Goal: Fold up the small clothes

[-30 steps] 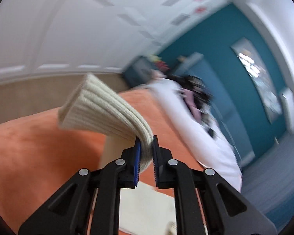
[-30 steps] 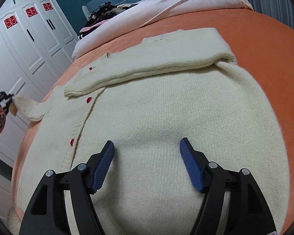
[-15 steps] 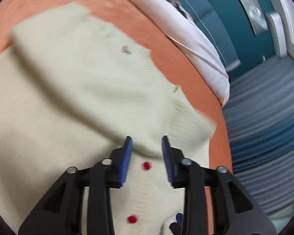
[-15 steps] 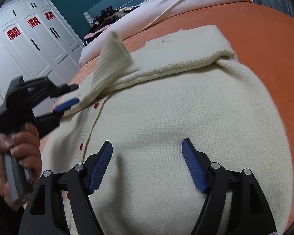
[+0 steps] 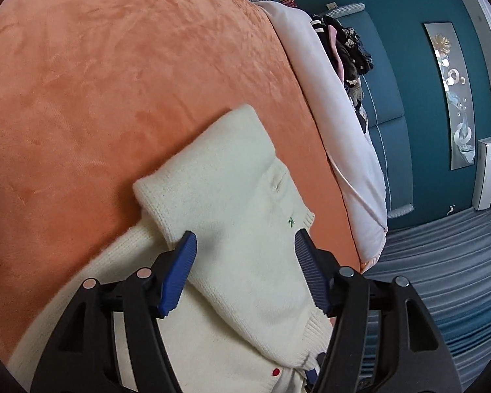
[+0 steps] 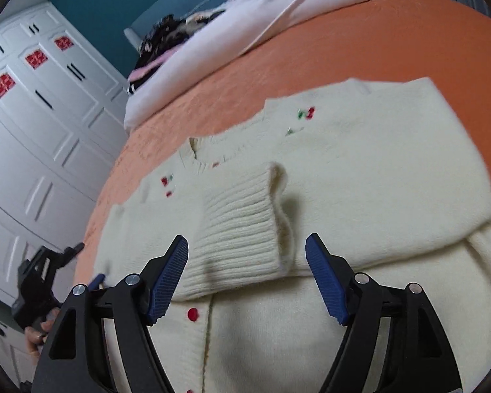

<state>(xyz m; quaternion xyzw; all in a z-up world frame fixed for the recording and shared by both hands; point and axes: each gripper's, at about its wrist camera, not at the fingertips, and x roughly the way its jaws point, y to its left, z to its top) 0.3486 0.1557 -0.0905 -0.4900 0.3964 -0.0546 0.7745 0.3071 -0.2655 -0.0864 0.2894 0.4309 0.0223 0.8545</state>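
A cream knit cardigan [image 6: 360, 177] with red buttons lies flat on the orange bedspread [image 6: 311, 55]. Both sleeves are folded across its chest; a ribbed cuff [image 6: 239, 226] lies on top near the middle. My right gripper [image 6: 247, 278] is open and empty, hovering just above that cuff. My left gripper [image 5: 245, 271] is open and empty above the folded sleeve [image 5: 226, 177] at the cardigan's shoulder. The left gripper also shows in the right wrist view [image 6: 39, 281], off the bed's left edge.
A white duvet [image 5: 337, 104] and a dark pile of clothes [image 5: 347, 49] lie at the head of the bed. White wardrobe doors [image 6: 32, 114] stand to the left. The bed edge drops to a striped grey floor [image 5: 442, 262].
My left gripper carried the sleeve cuff over the cardigan, let it go on the chest and opened wide, then drew back. My right gripper moved forward over the cuff, still open.
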